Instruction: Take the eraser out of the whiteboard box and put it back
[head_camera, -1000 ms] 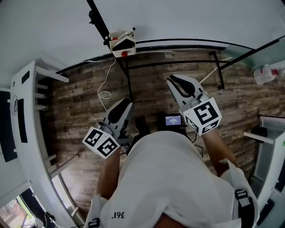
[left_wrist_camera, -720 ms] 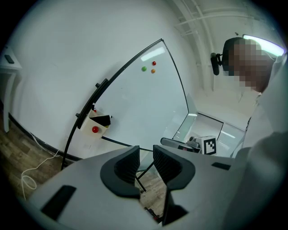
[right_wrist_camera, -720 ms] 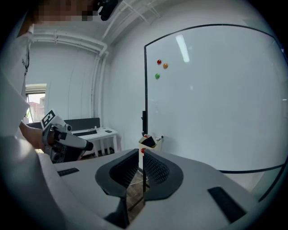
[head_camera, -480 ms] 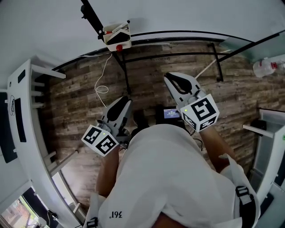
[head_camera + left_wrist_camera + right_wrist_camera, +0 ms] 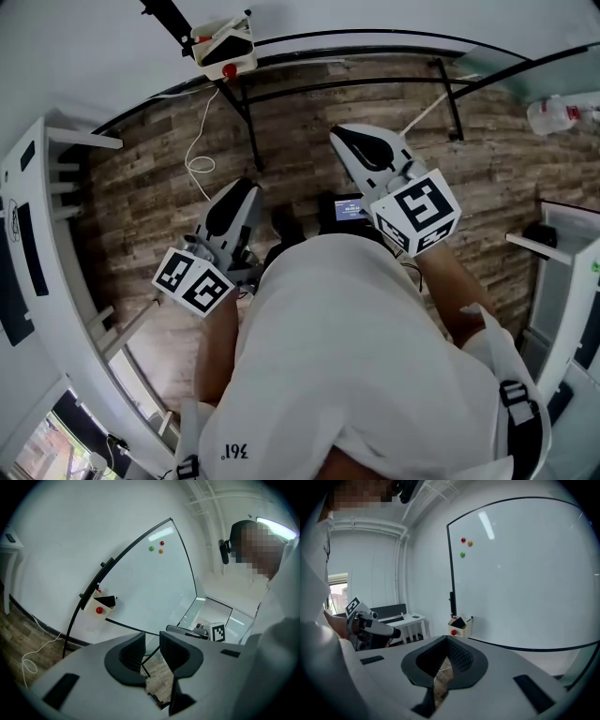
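The whiteboard box point(image 5: 223, 47), white with a red dot on its front, hangs at the lower left corner of the whiteboard point(image 5: 525, 573). A black eraser point(image 5: 459, 622) stands in the box point(image 5: 459, 627); the left gripper view shows the same eraser point(image 5: 107, 601) in the box point(image 5: 98, 607). Both grippers are held well short of the box, pointing toward it. My left gripper point(image 5: 152, 648) is open by a narrow gap with nothing in it, seen also in the head view point(image 5: 236, 195). My right gripper point(image 5: 446, 641) is shut and empty, its jaws meeting point(image 5: 349, 139).
The board stands on a black frame point(image 5: 253, 122) over a wood-plank floor, where a white cable point(image 5: 199, 155) loops down. Coloured magnets point(image 5: 465, 545) stick on the board. White desks flank the person, one at the left point(image 5: 37, 216). A plastic bottle point(image 5: 553, 112) lies far right.
The head view has swung, so the box now sits higher and further left in the picture. The right gripper's jaws have closed together. Both hands have stayed about where they were.
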`<state>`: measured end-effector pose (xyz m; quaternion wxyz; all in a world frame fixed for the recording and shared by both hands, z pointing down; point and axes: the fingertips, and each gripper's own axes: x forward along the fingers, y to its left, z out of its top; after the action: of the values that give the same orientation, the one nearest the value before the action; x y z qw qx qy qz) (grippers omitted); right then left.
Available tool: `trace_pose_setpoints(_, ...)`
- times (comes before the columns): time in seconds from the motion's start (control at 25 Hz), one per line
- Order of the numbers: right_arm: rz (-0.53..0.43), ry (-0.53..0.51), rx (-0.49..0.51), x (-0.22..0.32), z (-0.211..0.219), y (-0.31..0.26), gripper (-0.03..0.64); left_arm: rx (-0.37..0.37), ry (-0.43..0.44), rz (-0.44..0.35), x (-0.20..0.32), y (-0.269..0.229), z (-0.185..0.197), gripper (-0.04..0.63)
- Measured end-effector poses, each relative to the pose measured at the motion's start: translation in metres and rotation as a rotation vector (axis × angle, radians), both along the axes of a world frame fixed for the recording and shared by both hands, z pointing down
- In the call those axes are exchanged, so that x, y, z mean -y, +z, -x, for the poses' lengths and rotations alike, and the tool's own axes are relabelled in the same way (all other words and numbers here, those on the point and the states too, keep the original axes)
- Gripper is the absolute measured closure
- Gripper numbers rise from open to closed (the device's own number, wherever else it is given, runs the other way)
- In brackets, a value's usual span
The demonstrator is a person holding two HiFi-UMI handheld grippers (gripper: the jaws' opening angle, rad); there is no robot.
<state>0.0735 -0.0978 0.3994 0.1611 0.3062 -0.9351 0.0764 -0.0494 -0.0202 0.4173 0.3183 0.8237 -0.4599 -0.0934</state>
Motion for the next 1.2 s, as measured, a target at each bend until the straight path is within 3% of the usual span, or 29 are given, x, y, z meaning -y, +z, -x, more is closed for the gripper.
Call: trace_pose_setpoints(1.2, -0.037, 0.008, -0.01, 0.0086, 0.0059, -0.0038, 0.594, -0.002, 0.043, 0.015, 0.0079, 0.0041, -0.0071, 0.498)
